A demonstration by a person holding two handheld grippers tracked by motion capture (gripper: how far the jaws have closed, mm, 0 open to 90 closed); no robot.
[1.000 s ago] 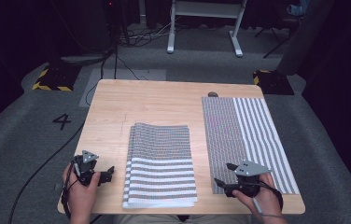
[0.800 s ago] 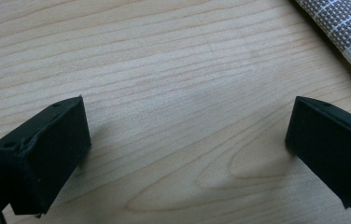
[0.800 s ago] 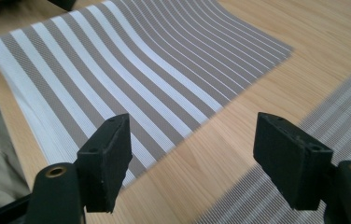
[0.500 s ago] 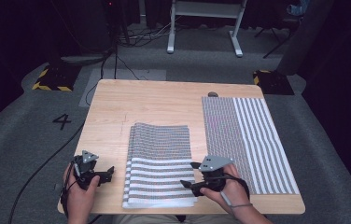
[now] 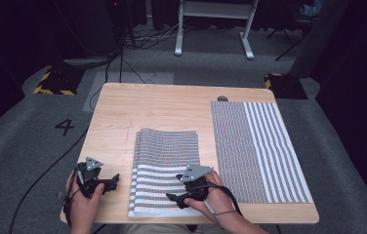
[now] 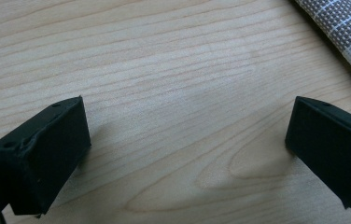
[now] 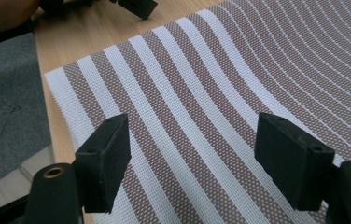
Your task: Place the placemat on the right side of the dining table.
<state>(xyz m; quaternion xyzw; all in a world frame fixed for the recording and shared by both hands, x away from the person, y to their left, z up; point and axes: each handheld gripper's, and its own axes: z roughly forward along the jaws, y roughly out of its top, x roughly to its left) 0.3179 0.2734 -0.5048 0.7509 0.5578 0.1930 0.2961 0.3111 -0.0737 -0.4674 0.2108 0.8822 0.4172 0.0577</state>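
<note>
Jaws spread, the right gripper hovers over the folded striped cloth at lower centre, its long axis running up-frame; the left gripper, jaws released, waits lower left.

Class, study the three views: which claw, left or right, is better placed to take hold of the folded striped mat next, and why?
Right. The right claw hangs open over the near end of the folded striped mat, its jaws straddling the stripes. The left claw is open over the bare wooden table, beside the mat's left edge.
</note>
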